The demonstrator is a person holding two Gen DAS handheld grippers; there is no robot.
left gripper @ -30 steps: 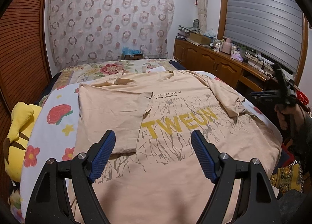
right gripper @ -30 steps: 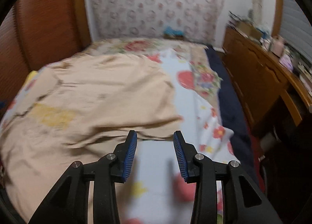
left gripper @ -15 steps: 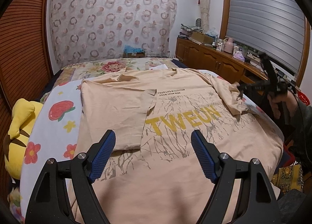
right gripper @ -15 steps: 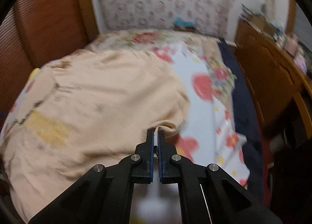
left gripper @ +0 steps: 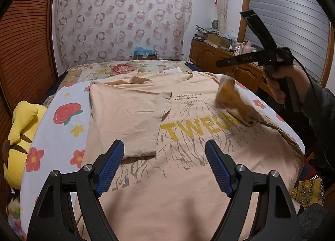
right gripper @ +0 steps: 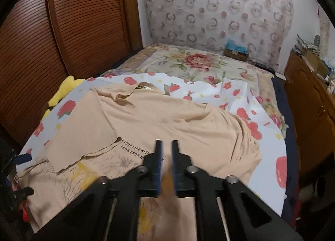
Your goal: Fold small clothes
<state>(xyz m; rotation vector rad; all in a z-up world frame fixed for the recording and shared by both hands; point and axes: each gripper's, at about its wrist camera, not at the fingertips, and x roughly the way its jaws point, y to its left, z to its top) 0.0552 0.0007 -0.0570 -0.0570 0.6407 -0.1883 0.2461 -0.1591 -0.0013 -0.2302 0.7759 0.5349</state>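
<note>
A beige T-shirt (left gripper: pixel 188 178) with yellow letters lies flat on the bed. Its left sleeve (left gripper: pixel 125 119) is folded in over the chest. My left gripper (left gripper: pixel 163 146) hovers open above the shirt's lower half, nothing between its blue pads. My right gripper (left gripper: pixel 218 65), held in a hand at the right, hangs above the shirt's right shoulder. Its jaws are opening, and the right sleeve (left gripper: pixel 230 98) drops blurred just below them, flipped inward over the print. In the right wrist view the right gripper (right gripper: pixel 166 142) shows a narrow gap, with blurred cloth (right gripper: pixel 167 180) low between the fingers.
The flower-print bedsheet (left gripper: pixel 62 136) shows around the shirt. A yellow plush toy (left gripper: pixel 18 127) lies at the bed's left edge by the brown slatted wall. A wooden cabinet (left gripper: pixel 209 56) with clutter runs along the right, close to the bed.
The right gripper shut on the right sleeve's edge, carried it up and inward over the shirt, and now its jaws have parted and the sleeve falls. The left gripper has stayed put.
</note>
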